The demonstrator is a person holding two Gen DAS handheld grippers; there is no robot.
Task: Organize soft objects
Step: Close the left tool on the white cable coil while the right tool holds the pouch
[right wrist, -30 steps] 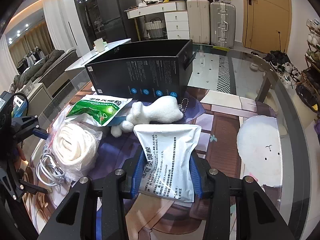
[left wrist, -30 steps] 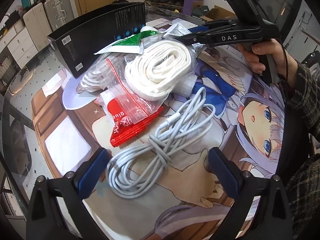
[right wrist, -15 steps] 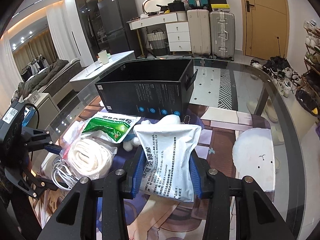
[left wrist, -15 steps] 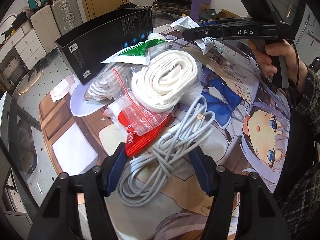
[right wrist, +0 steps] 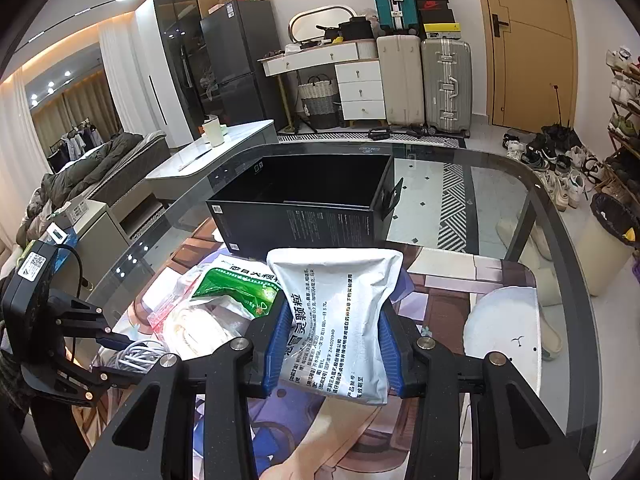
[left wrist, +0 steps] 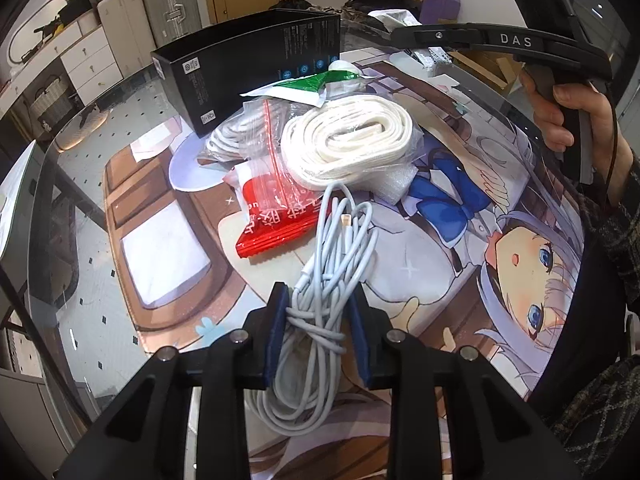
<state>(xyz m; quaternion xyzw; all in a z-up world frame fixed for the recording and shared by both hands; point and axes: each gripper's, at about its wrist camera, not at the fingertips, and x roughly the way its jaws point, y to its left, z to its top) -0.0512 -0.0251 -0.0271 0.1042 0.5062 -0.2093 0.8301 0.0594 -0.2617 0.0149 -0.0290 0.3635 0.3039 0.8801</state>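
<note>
Left gripper [left wrist: 318, 324]: jaws are closing around the bundled pale grey charging cable [left wrist: 320, 300], which lies on the printed anime desk mat [left wrist: 460, 248]. A second ago the blue pads stood wide apart on either side of the coil; now they are drawn in against the knotted middle of the bundle, and contact on both sides is seen. The cable is not lifted yet; its loops are still spread on the mat, the plug end reaching toward the red foil snack packet [left wrist: 276, 220].

Right gripper [right wrist: 334, 344]: clamped on the white printed medicine sachet [right wrist: 340, 312], held by its side edges. Compared with a second ago the sachet is carried higher, and the open top of the black rectangular cardboard box [right wrist: 304, 204] is now looked into from above rather than faced side-on. The box interior appears empty.

Left on the mat in a pile near the box: the coiled white strap in a clear zip bag [left wrist: 348, 144], the green and white sachet [right wrist: 236, 286], and a second bagged white coil [left wrist: 236, 136]. A white plush is mostly hidden behind the pile in both views.

Judged meaning: two picks are under way at once. The white sachet seems ready for dropping into the box, which is taken as the collection bin. The cable grasp is nearly complete, so a lift can follow once the pads are firm. Risk: loose cable loops may drag the red packet.
</note>
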